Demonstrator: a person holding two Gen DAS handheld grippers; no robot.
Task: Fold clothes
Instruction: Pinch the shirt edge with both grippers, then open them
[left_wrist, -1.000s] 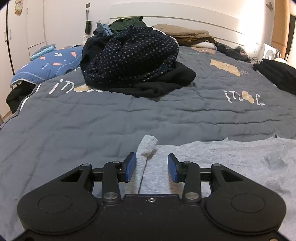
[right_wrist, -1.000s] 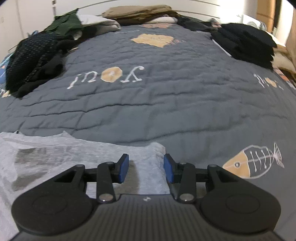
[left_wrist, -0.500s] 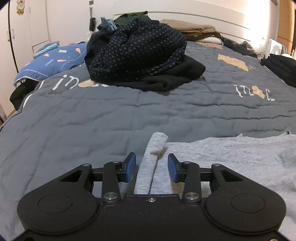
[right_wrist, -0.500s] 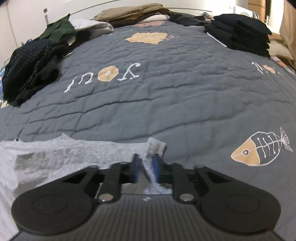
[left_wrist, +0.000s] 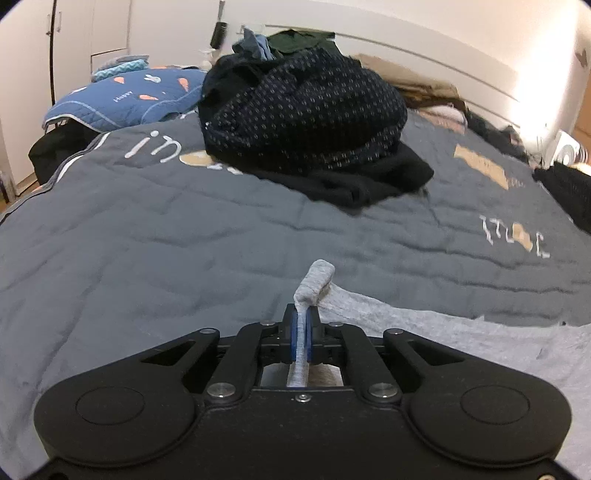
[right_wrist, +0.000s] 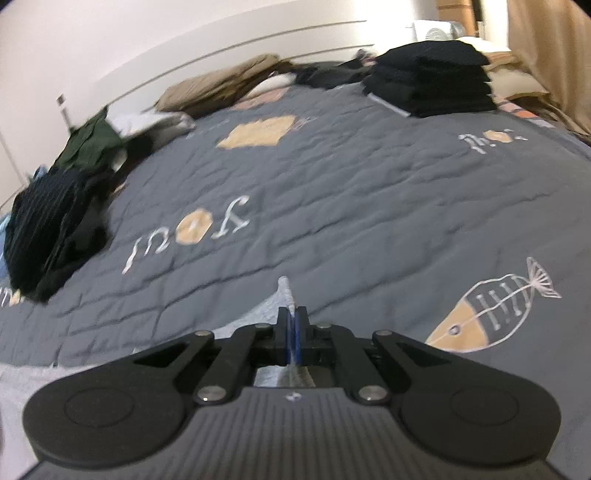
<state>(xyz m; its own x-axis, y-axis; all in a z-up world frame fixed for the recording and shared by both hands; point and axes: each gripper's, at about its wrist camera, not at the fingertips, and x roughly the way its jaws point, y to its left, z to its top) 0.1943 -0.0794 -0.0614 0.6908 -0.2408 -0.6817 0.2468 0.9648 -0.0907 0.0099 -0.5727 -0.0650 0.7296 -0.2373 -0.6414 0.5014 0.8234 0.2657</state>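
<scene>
Bed (left_wrist: 184, 240) in grey quilt | folded black stack (right_wrist: 428, 77) at far side, loose heap (left_wrist: 306, 114) left | both claws — left claw (left_wrist: 302, 332), right claw (right_wrist: 293, 336) — pinch grey garment (left_wrist: 424, 332) corners, fold unfinished

This is a bedroom in a home. Ahead of the left gripper (left_wrist: 302, 328) a wide bed spreads out under a grey quilted bedspread (left_wrist: 147, 236) stitched with lettering and a fish motif (right_wrist: 495, 306). A white headboard (left_wrist: 424, 59) runs along the far end, with white wardrobe doors (left_wrist: 92, 33) off to the far left. A blue pillow printed with carrots (left_wrist: 125, 98) lies at the far left corner. Laundry is everywhere: a heap of dark dotted clothing (left_wrist: 306, 114) straight ahead of the left gripper, a neat stack of folded black garments (right_wrist: 428, 77) far ahead and right of the right gripper (right_wrist: 293, 332), and tan folded clothes (right_wrist: 221, 86) against the headboard.
</scene>
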